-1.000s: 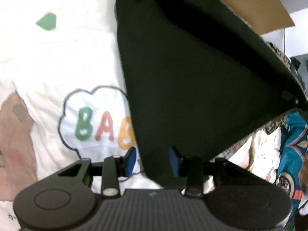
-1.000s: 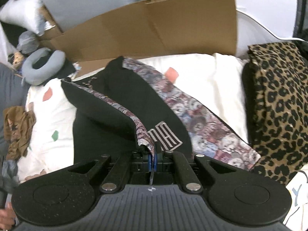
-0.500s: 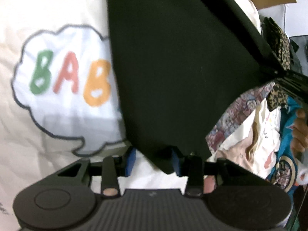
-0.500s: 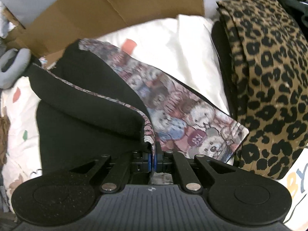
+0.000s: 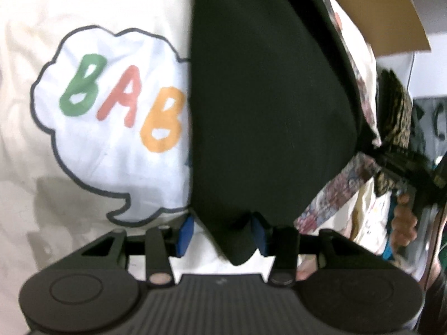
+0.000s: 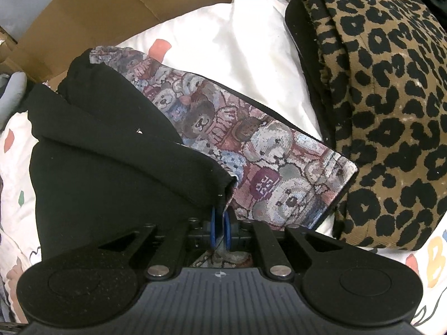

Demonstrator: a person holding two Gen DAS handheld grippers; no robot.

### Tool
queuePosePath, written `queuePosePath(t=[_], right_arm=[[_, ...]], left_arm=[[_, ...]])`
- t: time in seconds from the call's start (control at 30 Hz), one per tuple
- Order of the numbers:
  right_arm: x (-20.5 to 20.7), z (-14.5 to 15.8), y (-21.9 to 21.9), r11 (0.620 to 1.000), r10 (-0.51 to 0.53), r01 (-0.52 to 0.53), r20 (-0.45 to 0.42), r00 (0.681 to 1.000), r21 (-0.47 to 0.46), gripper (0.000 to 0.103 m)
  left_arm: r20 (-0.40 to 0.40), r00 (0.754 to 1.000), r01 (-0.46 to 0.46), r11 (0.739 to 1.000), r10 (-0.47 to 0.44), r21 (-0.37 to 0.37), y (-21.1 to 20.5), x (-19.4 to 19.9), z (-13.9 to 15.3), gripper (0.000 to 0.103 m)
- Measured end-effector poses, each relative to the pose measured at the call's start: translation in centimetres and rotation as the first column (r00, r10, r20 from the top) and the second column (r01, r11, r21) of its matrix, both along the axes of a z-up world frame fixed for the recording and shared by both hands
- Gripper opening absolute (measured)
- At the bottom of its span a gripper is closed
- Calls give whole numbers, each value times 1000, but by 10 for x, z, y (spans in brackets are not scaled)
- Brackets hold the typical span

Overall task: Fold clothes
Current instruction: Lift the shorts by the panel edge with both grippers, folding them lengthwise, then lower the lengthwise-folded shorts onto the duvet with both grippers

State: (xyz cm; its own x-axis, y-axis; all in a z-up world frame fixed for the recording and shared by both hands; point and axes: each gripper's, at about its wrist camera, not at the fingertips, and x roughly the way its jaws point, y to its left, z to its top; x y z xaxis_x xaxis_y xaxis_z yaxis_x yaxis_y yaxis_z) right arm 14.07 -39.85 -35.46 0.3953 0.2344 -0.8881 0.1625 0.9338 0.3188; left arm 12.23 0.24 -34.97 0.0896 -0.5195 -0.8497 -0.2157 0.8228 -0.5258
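Note:
A black garment (image 5: 265, 97) with a teddy-bear patterned lining (image 6: 251, 145) lies folded on the white sheet. In the left wrist view its black corner hangs between the pads of my left gripper (image 5: 222, 233). It touches the right pad, but a gap shows at the left pad, so the jaws stand open. In the right wrist view the garment (image 6: 111, 167) lies doubled over. Its hem runs down between the blue pads of my right gripper (image 6: 220, 229), whose jaws are opening; a thin gap shows between them.
The white sheet (image 5: 111, 97) carries a cloud print with coloured letters. A folded leopard-print cloth (image 6: 391, 111) lies right of the garment. A cardboard sheet (image 6: 111, 8) stands behind. A person's hand (image 5: 402, 223) shows at the right beside more clothes.
Both grippers have sunk towards the sheet, laying the black garment down flatter. The right pads, pressed together before, now stand slightly apart. The left jaws have widened a little.

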Motion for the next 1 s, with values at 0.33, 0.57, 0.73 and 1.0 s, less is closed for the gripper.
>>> queuePosePath(t=[0.33,0.57,0.73,1.0], right_arm=[[-1,18,-1,1000,-2,2,34,999,-2,1],[-10,51,-9,1000,-2,2,101,995,-2,0],[-17,66,-22,999,-34,32,130,991,14,0],[-25,63,-53,993,-112,108,120,986,37,0]], left_arm=[[-14,1000,-13,999,12,-37,5,3,-6,3],[15,1000,10,998,-9,-54,2,4,17,2],[48,998,43,996,-39,-81,-3,7,35,1],[62,994,96,990,-90,-100,-18,11,39,1]])
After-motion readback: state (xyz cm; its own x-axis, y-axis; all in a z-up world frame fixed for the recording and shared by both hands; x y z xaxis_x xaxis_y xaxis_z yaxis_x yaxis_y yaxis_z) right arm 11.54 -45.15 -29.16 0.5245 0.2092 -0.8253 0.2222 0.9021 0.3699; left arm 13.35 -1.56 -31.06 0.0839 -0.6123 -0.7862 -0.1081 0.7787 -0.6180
